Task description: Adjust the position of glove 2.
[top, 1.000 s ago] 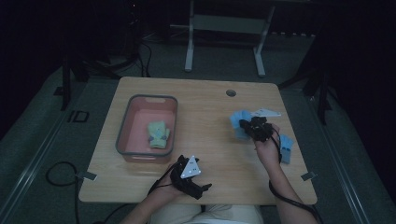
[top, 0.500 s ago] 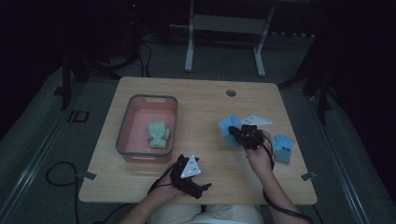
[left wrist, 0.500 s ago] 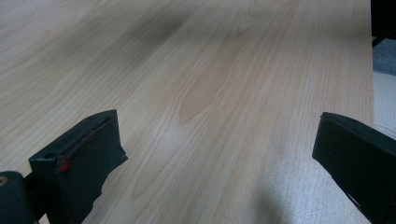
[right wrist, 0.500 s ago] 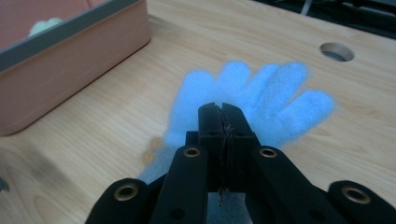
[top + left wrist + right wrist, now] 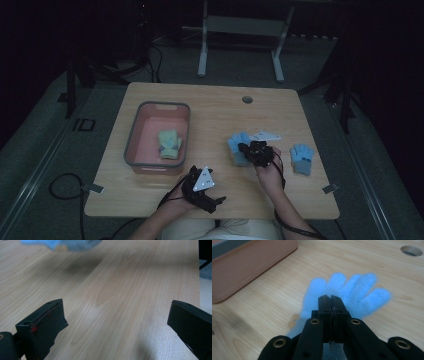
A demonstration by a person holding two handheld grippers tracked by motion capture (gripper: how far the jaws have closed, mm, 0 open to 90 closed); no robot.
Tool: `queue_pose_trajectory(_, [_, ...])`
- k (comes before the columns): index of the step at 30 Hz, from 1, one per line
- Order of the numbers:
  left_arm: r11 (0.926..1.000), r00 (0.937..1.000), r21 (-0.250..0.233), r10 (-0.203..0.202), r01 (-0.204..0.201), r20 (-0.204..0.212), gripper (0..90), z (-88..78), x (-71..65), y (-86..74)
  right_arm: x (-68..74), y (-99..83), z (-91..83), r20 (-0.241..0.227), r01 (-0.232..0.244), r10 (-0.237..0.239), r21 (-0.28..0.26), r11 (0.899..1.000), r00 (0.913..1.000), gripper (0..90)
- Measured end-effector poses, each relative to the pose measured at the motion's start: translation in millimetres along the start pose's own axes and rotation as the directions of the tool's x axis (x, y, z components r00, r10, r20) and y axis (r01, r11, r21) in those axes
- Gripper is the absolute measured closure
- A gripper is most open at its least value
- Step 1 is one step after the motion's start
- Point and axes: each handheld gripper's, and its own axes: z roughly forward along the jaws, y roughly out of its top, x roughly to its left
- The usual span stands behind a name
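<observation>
Gloves are being gathered into the pink bin (image 5: 131, 131), by the look of it, and the bin makes the handiest landmark on the surface (image 5: 210, 107). One green glove (image 5: 169, 144) already lies inside it, toward its right wall. A blue glove (image 5: 238, 147) is out to the right of the bin, pinched near its cuff in the right gripper (image 5: 251, 150), whose jaws are shut tight together on the fabric; in the right gripper view the glove's fingers fan out beyond the jaw tips, and the bin's wall sits at the upper left. I cannot tell whether the glove hangs just clear of the wood or drags on it. A second blue glove (image 5: 302, 158) lies flat farther right again, well apart from the bin. The left gripper (image 5: 220, 201) rests at the near edge, just in front of the bin's right corner, its jaws wide open with nothing between them but bare wood. I'd judge the step in hand to be carrying the held glove across to the bin. The next move calls for lifting it enough to clear the rim, bringing it over the open space beside the green glove, and only then parting the jaws. After that, the far glove is left to fetch.
</observation>
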Motion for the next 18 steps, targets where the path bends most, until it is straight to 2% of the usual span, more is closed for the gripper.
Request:
queue_pose_trajectory(2, [1.0000,1.0000,0.000,0.000,0.000,-0.001,1.3,-0.2,-0.1,0.1,3.7,-2.7,3.3,0.009,0.014,-0.014,0.007,1.000,0.9999,88.1])
queue_pose_trajectory(12, [1.0000,1.0000,0.001,-0.001,0.001,0.004,1.3,0.2,0.5,-0.7,10.5,-16.1,15.6,0.003,0.000,0.000,0.048,0.999,1.0000,87.9])
queue_pose_trajectory(18, [1.0000,1.0000,0.002,0.002,-0.002,0.005,1.3,0.3,0.0,-0.7,12.1,-23.1,22.3,0.027,-0.004,0.002,0.067,0.998,0.9996,87.5])
